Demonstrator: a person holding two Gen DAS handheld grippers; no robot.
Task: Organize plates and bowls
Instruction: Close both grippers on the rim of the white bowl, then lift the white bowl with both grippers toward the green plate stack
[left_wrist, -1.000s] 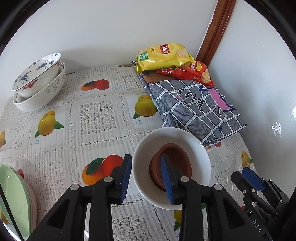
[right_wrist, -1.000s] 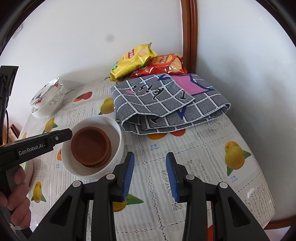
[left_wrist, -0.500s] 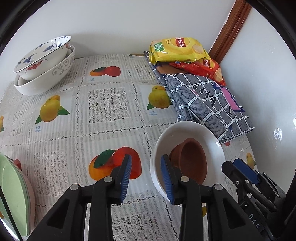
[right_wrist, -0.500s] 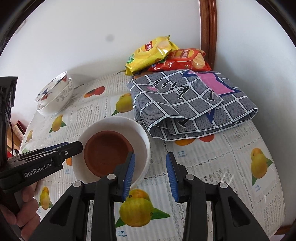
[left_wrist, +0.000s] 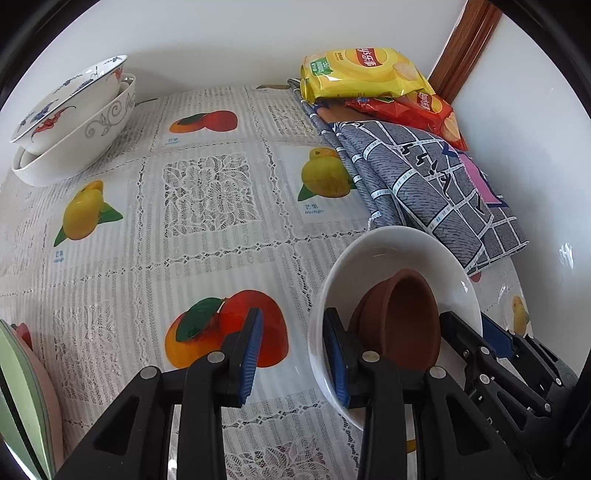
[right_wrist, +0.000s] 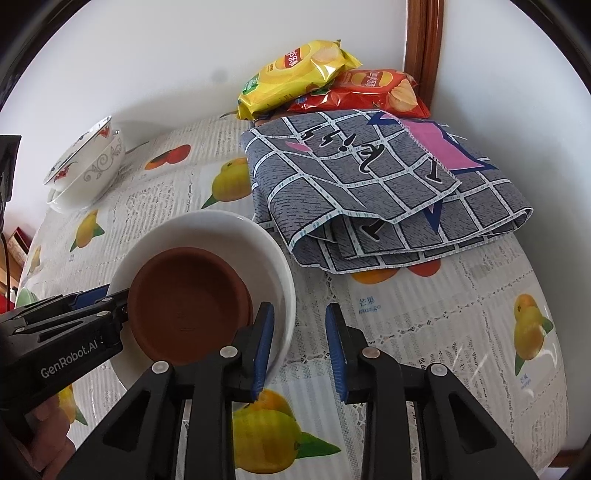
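Note:
A white bowl (left_wrist: 384, 254) holds stacked brown clay saucers (left_wrist: 402, 314) and is tilted. My left gripper (left_wrist: 293, 352) is open, its jaws straddling the bowl's left rim with one finger inside. My right gripper (right_wrist: 299, 345) is open, its jaws straddling the right rim of the white bowl (right_wrist: 221, 229), left finger inside beside the brown saucers (right_wrist: 184, 299). Two stacked patterned bowls (left_wrist: 70, 122) sit at the far left, also in the right wrist view (right_wrist: 85, 162). Green and pink plates (left_wrist: 22, 402) stand at the near left edge.
A folded grey checked cloth (left_wrist: 424, 188) lies at the right by the wall (right_wrist: 369, 192). Yellow (left_wrist: 362, 70) and red (left_wrist: 406, 110) chip bags rest behind it in the corner. The fruit-print tablecloth (left_wrist: 199, 199) covers the table.
Both grippers have closed in on the white bowl from either side. The bowl has tilted and shifted right in the left wrist view. Both jaws stay open.

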